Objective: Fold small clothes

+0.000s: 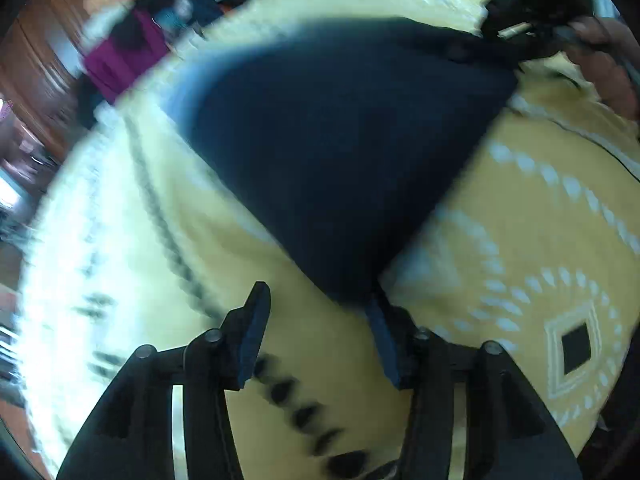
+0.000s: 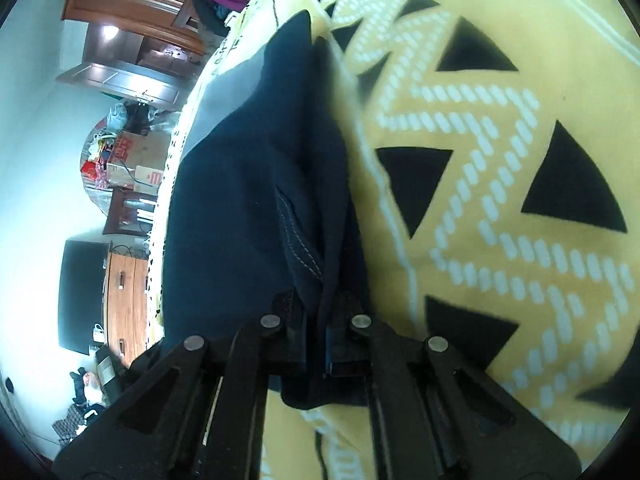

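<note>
One yellow blanket (image 2: 500, 128), soft and matte, printed with black triangles and white dashed zigzags, covers the surface under both grippers. On it lies a navy garment (image 1: 340, 152) of thick, fleece-like cloth; the left wrist view, blurred, shows it as a broad triangular sheet tapering to a corner. The right wrist view shows it instead as stacked folds with a pale-stitched seam (image 2: 298, 240) running toward the gripper. The left gripper (image 1: 316, 320) stands wide open, its two blue-padded fingers apart; the garment's pointed corner touches the right-hand finger (image 1: 382, 340) and nothing lies between the two. The right gripper (image 2: 318, 338) is closed tight on a bunched edge of the navy garment, cloth pinched between its pads. Only the left wrist view shows a hand (image 1: 600, 60) on the other gripper's handle. Only the right wrist view shows cardboard boxes (image 2: 136, 156) beyond the bed's edge; their contents cannot be told.
</note>
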`<state>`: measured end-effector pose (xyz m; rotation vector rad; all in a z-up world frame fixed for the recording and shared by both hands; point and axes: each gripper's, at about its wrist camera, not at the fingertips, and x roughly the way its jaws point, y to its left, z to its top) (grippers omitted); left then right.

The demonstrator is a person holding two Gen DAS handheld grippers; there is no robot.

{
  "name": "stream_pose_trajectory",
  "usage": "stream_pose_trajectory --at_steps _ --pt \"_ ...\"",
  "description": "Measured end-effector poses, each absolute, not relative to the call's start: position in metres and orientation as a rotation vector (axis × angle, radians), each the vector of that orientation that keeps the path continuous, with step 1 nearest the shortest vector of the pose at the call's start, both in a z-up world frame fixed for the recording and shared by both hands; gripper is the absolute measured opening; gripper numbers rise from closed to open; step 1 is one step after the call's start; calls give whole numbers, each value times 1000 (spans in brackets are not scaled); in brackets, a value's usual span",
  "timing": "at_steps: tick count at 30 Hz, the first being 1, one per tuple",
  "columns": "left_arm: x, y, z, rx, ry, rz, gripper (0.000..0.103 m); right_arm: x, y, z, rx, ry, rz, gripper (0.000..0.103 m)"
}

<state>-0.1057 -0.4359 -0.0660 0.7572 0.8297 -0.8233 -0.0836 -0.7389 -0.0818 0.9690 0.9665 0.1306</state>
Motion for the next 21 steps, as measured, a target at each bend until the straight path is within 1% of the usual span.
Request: stream_pose_trajectory --at_steps 2,4,5,7,8,9,10,11,12,13,14,15,16,18,21 --pt "-119 -425 -44 686 820 -905 41 -80 -733 -70 895 974 137 5" --pt "-130 -410 -14 569 763 -953 42 -76 -728 -64 842 992 155 6" --pt "-131 -404 1 510 737 -966 45 -76 -729 -65 834 998 159 6" --pt "-122 -403 27 436 652 -959 45 -74 -731 -70 850 1002 164 5" --pt "-112 -408 33 416 629 -960 50 -75 -731 -70 853 999 164 5" --pt "-97 -419 34 416 606 -952 51 -75 -731 -70 851 996 164 5" --pt "-88 -427 30 429 591 -942 51 -75 -731 -69 841 994 159 5" --pt "-75 -440 16 475 610 -932 53 -76 -731 -68 825 993 150 5" --pt "-57 -456 -18 592 700 -889 62 -77 -730 -67 814 995 151 5" --pt "-39 -464 -42 634 768 -883 66 -81 -731 -69 802 998 156 5" --pt "-26 -462 -63 616 833 -888 74 -80 -730 -69 788 1000 154 5" --pt "-17 -453 -64 527 852 -909 76 -79 -727 -69 783 999 157 5" --pt "-12 -450 -59 491 871 -918 75 -80 -727 -70 777 997 162 5" --pt "-12 -439 -30 383 817 -936 65 -79 -728 -71 774 992 177 5" --pt "1 -431 0 266 715 -922 64 -78 -730 -77 802 981 196 4"
